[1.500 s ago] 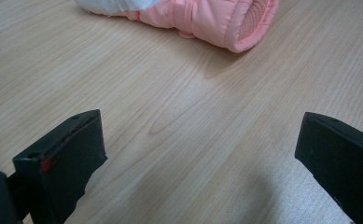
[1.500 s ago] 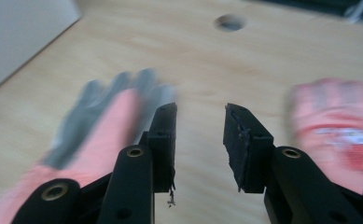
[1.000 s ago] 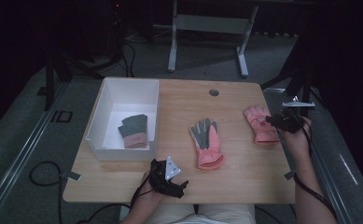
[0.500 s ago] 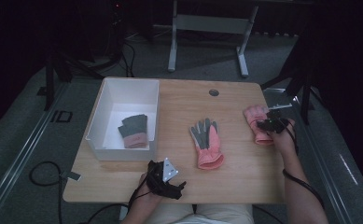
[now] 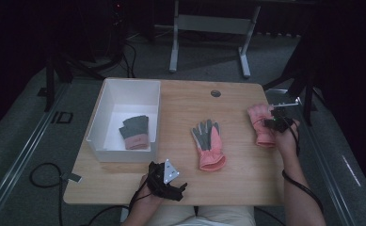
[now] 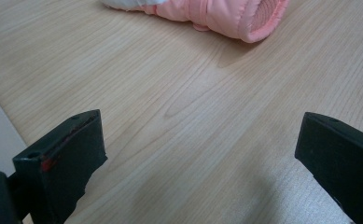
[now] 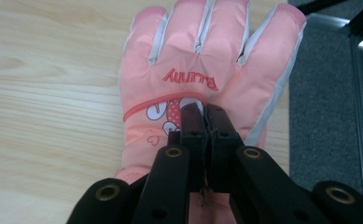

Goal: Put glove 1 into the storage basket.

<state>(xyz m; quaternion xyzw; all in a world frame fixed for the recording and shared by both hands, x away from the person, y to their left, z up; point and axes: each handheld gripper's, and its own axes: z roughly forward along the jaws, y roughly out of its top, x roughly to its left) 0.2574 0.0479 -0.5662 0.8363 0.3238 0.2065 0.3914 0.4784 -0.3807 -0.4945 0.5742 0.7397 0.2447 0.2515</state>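
Nearest the person, at the near edge of the pale wooden surface (image 5: 237, 174), the left tongs (image 5: 167, 184) rest low with their two black jaws spread wide and nothing between them; in the left gripper view only bare wood grain lies in the gap, and the ribbed cuff of a padded pink glove with a grey palm (image 5: 209, 145) sits well ahead of them, untouched. That glove lies flat near the middle of the surface, fingers pointing to the far side.

To the left stands a white rectangular open box (image 5: 104, 120) with a grey and pink glove (image 5: 134, 132) lying inside it on the bottom.

Farther off, close to the right edge, lies a pink padded glove with grey finger seams and a cartoon print (image 7: 202, 79). The right tongs (image 7: 202, 114) are pressed together on the back of it, just below the printed word, and they seem to pinch a fold of the outer fabric.

All these gloves look light, soft and floppy, with a smooth shell that may slip. A pinch of the top layer alone could slide off, I judge; the thick cuff, or a bite through both layers, would hold better, and the fingers will dangle when lifted.
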